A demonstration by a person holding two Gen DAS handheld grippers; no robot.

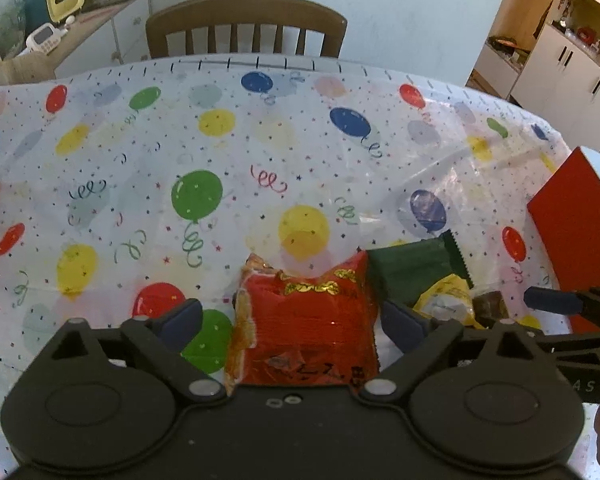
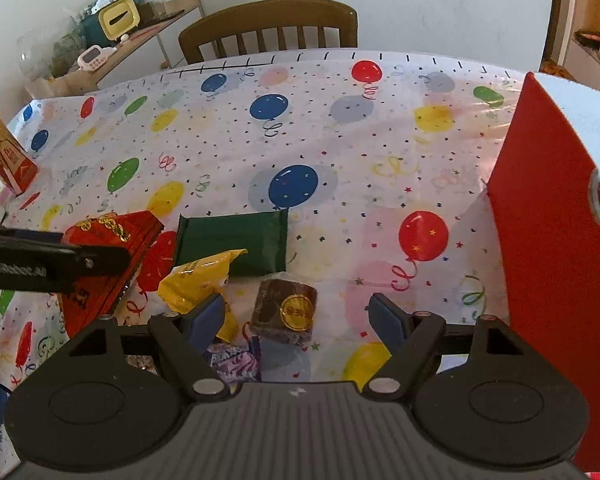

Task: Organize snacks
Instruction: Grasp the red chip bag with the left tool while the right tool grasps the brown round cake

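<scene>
A red snack packet with gold print lies between the open jaws of my left gripper; the fingers stand either side of it, apart from it. It also shows in the right wrist view. Beside it lie a dark green packet, a yellow packet, a brown wrapped sweet with a gold seal and a purple packet. My right gripper is open and empty above the brown sweet.
A red box stands open at the right. A red and gold carton stands at the far left. A wooden chair is behind the balloon-print table. A cluttered sideboard is at the back left.
</scene>
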